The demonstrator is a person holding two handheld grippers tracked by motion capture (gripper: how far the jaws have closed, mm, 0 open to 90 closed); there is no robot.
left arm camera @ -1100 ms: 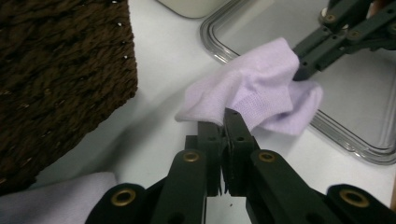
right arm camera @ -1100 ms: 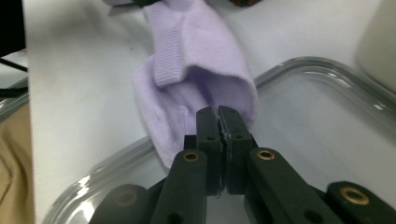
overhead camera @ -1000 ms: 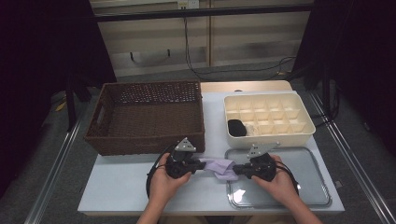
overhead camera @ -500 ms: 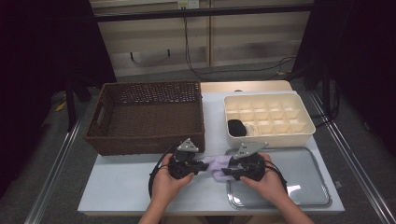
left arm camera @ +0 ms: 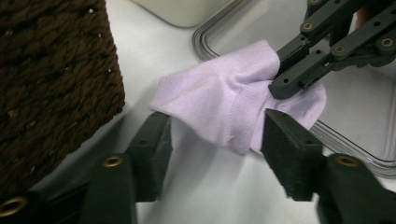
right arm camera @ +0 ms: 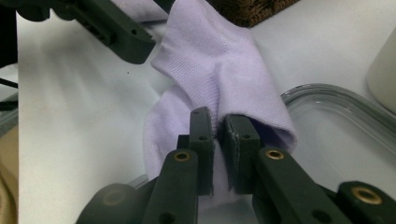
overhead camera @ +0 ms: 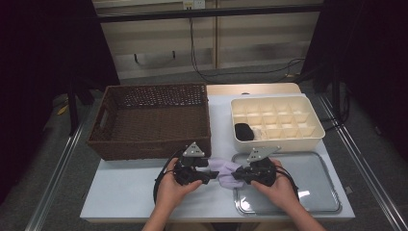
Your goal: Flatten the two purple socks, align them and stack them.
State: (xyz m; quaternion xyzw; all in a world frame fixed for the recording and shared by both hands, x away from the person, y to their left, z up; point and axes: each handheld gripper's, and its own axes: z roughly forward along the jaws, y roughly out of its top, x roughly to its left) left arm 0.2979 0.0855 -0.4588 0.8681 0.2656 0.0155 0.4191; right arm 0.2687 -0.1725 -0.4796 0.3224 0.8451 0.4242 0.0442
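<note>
In the high view, one wicker basket [overhead camera: 149,120], one cream divided box [overhead camera: 276,122] with a single black item [overhead camera: 244,131] in a near-left compartment, and one metal tray [overhead camera: 308,185] are seen on the white table [overhead camera: 120,192]. Two grippers are held near the front edge — the left gripper [overhead camera: 209,175] and the right gripper [overhead camera: 235,178] — with one lilac sock [overhead camera: 223,168] lying between them, partly over the tray's left rim. In the left gripper view, the two jaws are seen standing well apart, having just been opening; the sock [left arm camera: 233,105] lies between and beyond them, untouched by either pad, beside the basket [left arm camera: 51,79]. The right gripper [left arm camera: 280,79] is seen there pinched on the sock's far end. In the right gripper view, the two jaws are closed on a fold of the sock [right arm camera: 219,79] — they have just been closing — and the fabric is clamped between the pads, above the tray's rim [right arm camera: 336,100].
</note>
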